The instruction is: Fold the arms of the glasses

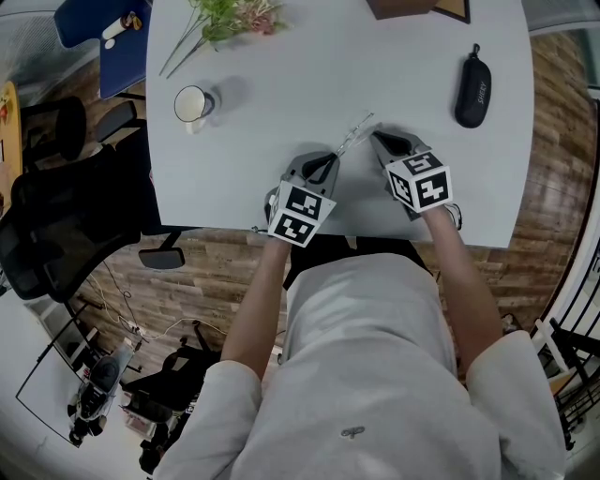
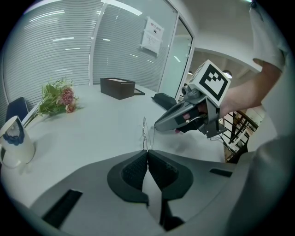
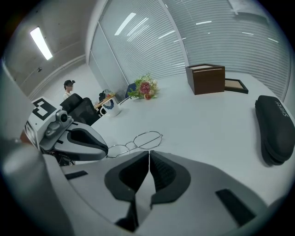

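Observation:
Thin wire-framed glasses are held just above the white table between my two grippers. My left gripper is shut on one end of the frame; in the left gripper view the wire runs straight into its closed jaws. From the right, my right gripper meets the other end. In the right gripper view both lens rims show just past its jaws, which are closed together on a thin arm of the glasses. The two grippers' tips are close together.
A white mug stands at the left, and a black glasses case lies at the right. Flowers and a brown box sit at the far edge. The table's near edge is just under my hands, with a black office chair to the left.

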The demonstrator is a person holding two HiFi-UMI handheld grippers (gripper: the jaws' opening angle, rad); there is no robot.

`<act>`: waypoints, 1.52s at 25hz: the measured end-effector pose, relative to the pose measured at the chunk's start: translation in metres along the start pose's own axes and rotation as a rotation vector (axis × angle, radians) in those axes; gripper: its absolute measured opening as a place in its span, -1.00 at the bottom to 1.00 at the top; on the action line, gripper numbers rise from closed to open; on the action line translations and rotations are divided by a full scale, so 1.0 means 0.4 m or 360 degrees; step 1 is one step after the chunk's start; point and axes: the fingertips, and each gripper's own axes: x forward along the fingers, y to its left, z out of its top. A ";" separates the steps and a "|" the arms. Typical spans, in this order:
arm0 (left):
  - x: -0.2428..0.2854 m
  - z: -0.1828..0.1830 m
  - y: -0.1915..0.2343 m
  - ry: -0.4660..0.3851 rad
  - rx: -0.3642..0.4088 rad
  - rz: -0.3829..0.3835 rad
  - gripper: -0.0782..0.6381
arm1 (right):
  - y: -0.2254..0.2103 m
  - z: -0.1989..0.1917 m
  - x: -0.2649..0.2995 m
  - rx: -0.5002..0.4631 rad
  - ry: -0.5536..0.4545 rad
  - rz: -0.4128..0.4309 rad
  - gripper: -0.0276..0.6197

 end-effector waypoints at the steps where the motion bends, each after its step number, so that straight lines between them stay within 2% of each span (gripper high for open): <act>1: 0.001 0.000 -0.001 -0.0002 -0.0001 -0.0001 -0.72 | 0.000 0.003 0.003 0.0007 -0.0003 0.0002 -0.88; 15: 0.003 0.004 -0.014 -0.0010 0.0005 -0.0023 -0.71 | 0.000 0.027 0.024 0.0069 -0.0022 0.0041 -0.89; 32: 0.011 0.010 -0.025 -0.0014 0.0017 -0.0054 -0.72 | 0.010 0.034 0.029 0.0040 -0.0023 0.0055 -0.89; 38: 0.017 0.014 -0.032 0.0020 0.0104 -0.0037 -0.71 | 0.011 0.020 -0.001 0.0065 -0.0046 0.0045 -0.89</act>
